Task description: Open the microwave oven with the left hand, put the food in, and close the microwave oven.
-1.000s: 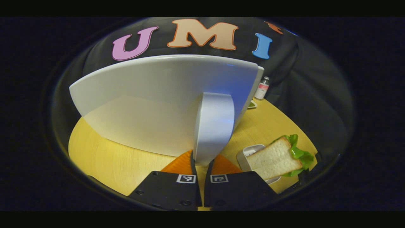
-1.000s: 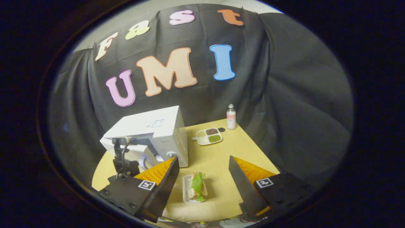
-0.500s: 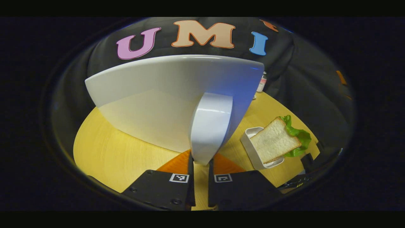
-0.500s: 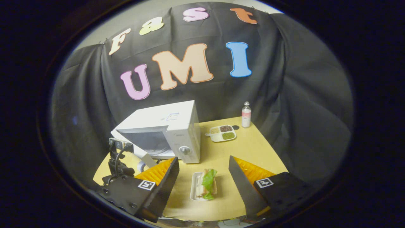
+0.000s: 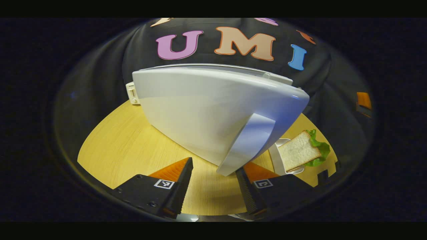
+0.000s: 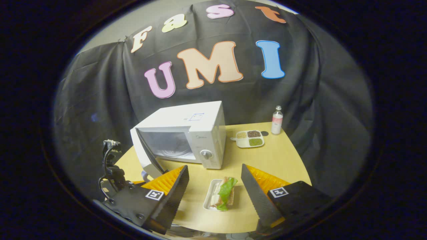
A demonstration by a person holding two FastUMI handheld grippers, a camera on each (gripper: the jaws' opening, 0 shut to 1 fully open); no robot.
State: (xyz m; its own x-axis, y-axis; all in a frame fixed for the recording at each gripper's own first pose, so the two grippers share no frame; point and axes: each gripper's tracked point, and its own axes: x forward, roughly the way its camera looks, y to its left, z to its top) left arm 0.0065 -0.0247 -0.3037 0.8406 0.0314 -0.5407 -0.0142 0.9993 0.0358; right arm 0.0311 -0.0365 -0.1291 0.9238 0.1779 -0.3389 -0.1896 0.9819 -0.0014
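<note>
— Where's the sandwich [image 6: 224,197]?
— In its white tray [image 6: 210,200] on the table [image 6: 280,160], before the microwave [image 6: 186,133], whose door [image 5: 206,110] is open.
— The grippers?
— Left gripper [image 5: 213,186] spread below the handle [image 5: 247,143]; right gripper [image 6: 215,186] spread wide.

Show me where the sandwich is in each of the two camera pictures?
Left gripper view: the sandwich sits low on the right, in its white tray, just past the open microwave door.
Right gripper view: low in the middle, between that gripper's two fingers.
Shared landmark: the microwave door.

The wooden table [image 6: 283,160] carries microwave [image 6: 196,130], sandwich tray [image 6: 210,200], divided dish [image 6: 250,139], bottle [image 6: 277,120].
</note>
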